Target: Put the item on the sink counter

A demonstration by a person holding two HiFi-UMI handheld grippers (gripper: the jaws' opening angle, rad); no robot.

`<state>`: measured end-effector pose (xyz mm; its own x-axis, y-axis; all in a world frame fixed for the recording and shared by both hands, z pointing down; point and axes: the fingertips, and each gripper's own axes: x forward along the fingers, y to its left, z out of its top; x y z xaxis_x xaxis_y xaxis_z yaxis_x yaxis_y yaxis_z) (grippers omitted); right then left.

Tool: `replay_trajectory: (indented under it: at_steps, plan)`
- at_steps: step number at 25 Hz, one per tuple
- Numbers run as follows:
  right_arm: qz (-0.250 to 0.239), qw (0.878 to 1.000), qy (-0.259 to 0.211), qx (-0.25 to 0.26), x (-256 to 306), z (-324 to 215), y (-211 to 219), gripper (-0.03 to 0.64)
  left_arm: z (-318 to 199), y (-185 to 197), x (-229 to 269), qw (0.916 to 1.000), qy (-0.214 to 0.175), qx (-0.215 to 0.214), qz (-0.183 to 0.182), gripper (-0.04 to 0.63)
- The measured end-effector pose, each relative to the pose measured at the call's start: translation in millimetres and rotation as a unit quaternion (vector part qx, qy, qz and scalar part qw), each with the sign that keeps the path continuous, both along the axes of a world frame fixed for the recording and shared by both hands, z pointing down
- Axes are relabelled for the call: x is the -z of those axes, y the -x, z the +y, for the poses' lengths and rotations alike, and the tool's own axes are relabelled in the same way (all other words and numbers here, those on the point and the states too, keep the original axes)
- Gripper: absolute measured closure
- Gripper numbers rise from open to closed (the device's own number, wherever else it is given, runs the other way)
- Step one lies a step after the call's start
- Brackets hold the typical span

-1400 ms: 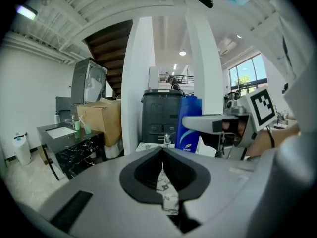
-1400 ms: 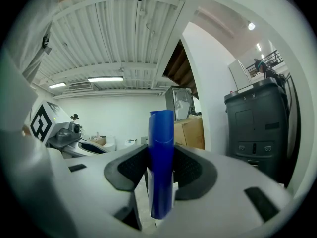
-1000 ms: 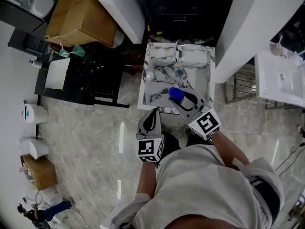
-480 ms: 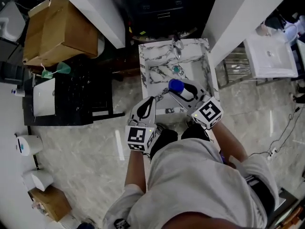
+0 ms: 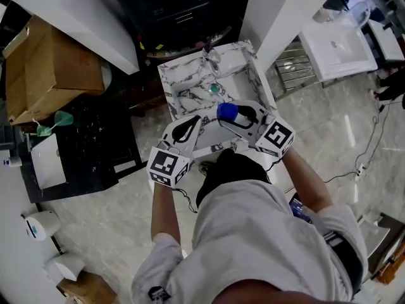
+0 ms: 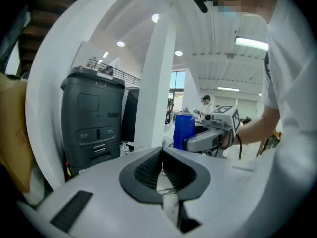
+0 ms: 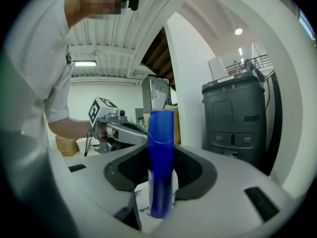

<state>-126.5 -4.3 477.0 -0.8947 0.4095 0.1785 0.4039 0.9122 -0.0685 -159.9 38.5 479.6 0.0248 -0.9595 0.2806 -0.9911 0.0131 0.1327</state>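
left gripper [image 5: 192,120] swung in to the sink counter [image 5: 183,87]
it went from over the floor to the counter's front edge, turned toward the right gripper [image 5: 229,114] and ended nearer the blue bottle [image 5: 226,111]; the head view tilted too.

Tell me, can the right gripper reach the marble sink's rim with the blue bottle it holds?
Probably yes. The right gripper holds the blue bottle over the marble sink. The rim nearby looks bare, and the shut left gripper is off to its side, not between.
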Motion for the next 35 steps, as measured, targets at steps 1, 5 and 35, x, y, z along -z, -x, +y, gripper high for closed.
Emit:
replay_trajectory:
  at_steps: [1, 5, 35]
  plan:
    - [0.002, 1.0, -0.006, 0.008, -2.0, -4.9, -0.3, 0.463, -7.9, 0.4, 2.2, 0.9998, 0.005, -0.005, -0.019, 0.584]
    - [0.008, 1.0, -0.013, 0.021, -13.7, -28.0, 5.1, 0.463, -35.7, 1.8, 11.6, 0.9998, -0.006, -0.014, -0.011, 0.584]
    - [0.031, 0.993, -0.079, 0.085, -34.2, -27.5, 30.6, 0.463, -93.6, -25.3, 7.8, 0.9396, -0.024, -0.339, 0.036, 0.356]
